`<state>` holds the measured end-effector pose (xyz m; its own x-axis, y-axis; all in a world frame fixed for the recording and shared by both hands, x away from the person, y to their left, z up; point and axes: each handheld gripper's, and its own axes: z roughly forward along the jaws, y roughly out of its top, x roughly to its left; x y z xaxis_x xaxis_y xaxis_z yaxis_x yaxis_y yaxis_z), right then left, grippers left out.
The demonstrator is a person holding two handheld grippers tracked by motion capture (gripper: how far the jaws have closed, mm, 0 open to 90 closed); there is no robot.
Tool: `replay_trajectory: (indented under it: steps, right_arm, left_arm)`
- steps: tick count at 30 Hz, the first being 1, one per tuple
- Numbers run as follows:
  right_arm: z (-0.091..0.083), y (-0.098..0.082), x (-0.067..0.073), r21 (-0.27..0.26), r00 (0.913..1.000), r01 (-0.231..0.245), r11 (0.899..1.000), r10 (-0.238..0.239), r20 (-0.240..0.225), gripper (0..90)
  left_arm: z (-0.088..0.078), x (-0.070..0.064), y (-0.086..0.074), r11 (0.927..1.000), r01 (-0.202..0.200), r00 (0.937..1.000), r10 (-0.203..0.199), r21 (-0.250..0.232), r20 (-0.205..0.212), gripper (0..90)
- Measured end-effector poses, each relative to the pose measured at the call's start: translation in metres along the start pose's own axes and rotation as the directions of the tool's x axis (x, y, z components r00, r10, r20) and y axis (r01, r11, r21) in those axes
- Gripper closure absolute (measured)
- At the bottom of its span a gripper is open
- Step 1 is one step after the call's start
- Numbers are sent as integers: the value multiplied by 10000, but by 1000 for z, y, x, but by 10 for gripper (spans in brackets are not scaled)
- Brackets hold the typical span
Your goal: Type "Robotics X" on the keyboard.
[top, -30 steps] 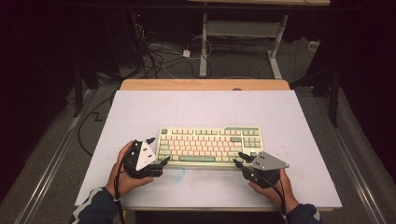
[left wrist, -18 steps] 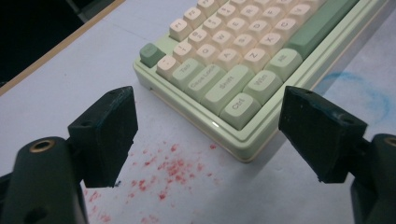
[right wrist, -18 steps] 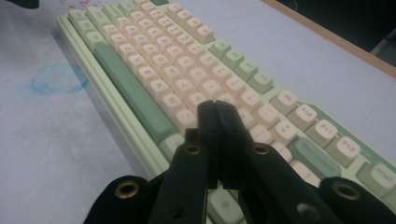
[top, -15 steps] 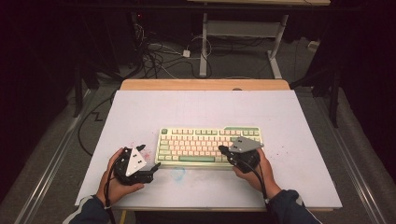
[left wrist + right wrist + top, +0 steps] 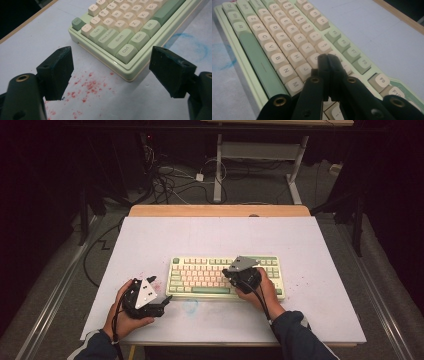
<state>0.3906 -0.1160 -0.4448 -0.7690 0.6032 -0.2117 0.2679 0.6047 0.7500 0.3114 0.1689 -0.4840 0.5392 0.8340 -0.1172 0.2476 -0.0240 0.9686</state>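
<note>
A cream and green keyboard (image 5: 200, 275) lies on the white table near its front edge. My left gripper (image 5: 164, 303) rests low at the keyboard's front left corner, its jaws wide open and nothing between them. In the left gripper view the left gripper (image 5: 111, 51) frames the Ctrl and Win corner of the keyboard (image 5: 120, 25). My right gripper (image 5: 228, 272) is over the middle-right keys, shut with nothing held. In the right gripper view the right gripper (image 5: 327, 58) has its joined tips just above the keys of the keyboard (image 5: 274, 37), near the U and J keys.
The white table (image 5: 210, 235) has a wooden strip along its far edge. Red specks (image 5: 87, 87) stain the surface by the left gripper, and a faint blue ring (image 5: 190, 306) marks it in front of the keyboard. Cables and desk legs lie on the floor beyond.
My right hand has moved left from the keyboard's right end to above its keys. The left hand has drawn back slightly from the keyboard's left end.
</note>
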Motion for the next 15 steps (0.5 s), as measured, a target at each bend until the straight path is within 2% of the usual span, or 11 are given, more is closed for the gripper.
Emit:
replay_trajectory:
  steps: [9, 15]
  right_arm:
    - [13, 4, -3, 482, 9999, 154, 9987, -157, 49, 900]
    - [17, 6, -3, 504, 9999, 85, 9987, -89, 84, 900]
  left_arm:
    - [2, -1, -2, 9998, -52, 10000, 51, 176, 58, 186]
    - [2, -1, -3, 9997, -60, 9999, 57, 243, 105, 186]
